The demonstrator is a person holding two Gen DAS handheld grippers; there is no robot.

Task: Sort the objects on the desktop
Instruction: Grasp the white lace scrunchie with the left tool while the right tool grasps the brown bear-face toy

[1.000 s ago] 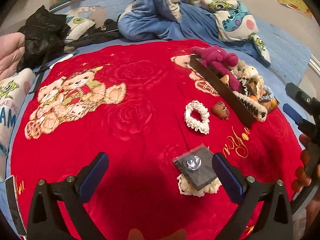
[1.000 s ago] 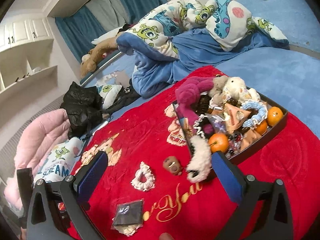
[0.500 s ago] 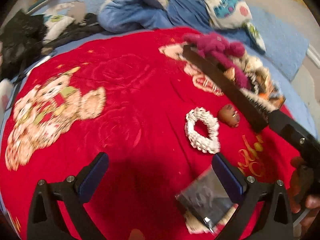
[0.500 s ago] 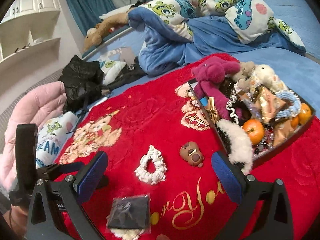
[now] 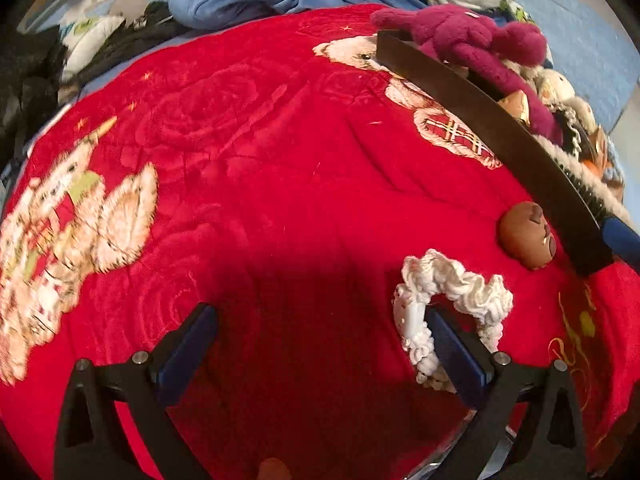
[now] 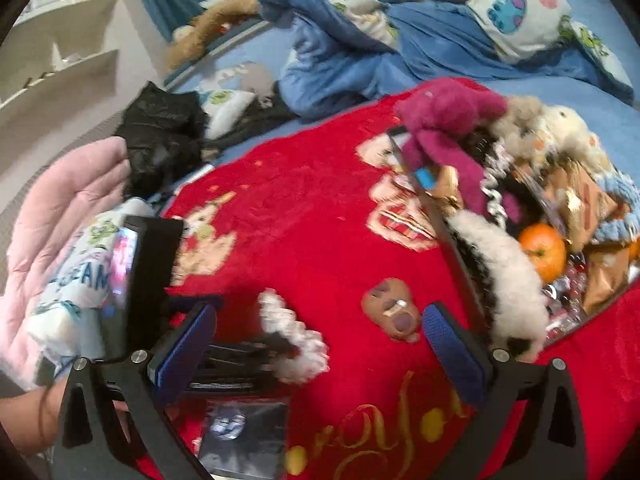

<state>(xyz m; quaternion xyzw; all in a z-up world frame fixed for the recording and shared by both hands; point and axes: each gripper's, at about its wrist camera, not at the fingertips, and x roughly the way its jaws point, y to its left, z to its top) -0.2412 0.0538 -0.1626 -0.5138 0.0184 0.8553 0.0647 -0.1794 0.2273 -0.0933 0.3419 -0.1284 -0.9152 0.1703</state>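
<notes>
A white frilly scrunchie (image 5: 452, 300) lies on the red blanket (image 5: 280, 200). My left gripper (image 5: 320, 344) is open low over the blanket; its right finger (image 5: 456, 348) is inside the scrunchie's ring. A small brown bear-face toy (image 5: 528, 238) lies beside the dark tray (image 5: 492, 132). In the right wrist view my right gripper (image 6: 316, 344) is open above the scrunchie (image 6: 296, 344) and the bear toy (image 6: 394, 314). The left gripper's body (image 6: 144, 280) shows at left there. A dark plastic packet (image 6: 244, 436) lies at the bottom.
The tray (image 6: 460, 256) holds a magenta plush (image 6: 444, 120), oranges (image 6: 542, 250), a white furry item (image 6: 504, 272) and several trinkets. Blue and cartoon bedding (image 6: 400, 32), a black bag (image 6: 160, 136) and a pink quilt (image 6: 60, 208) lie beyond the blanket.
My left gripper moved forward and down from the dark packet to the scrunchie, its right finger now inside the ring. My right gripper moved closer to the blanket and the bear toy.
</notes>
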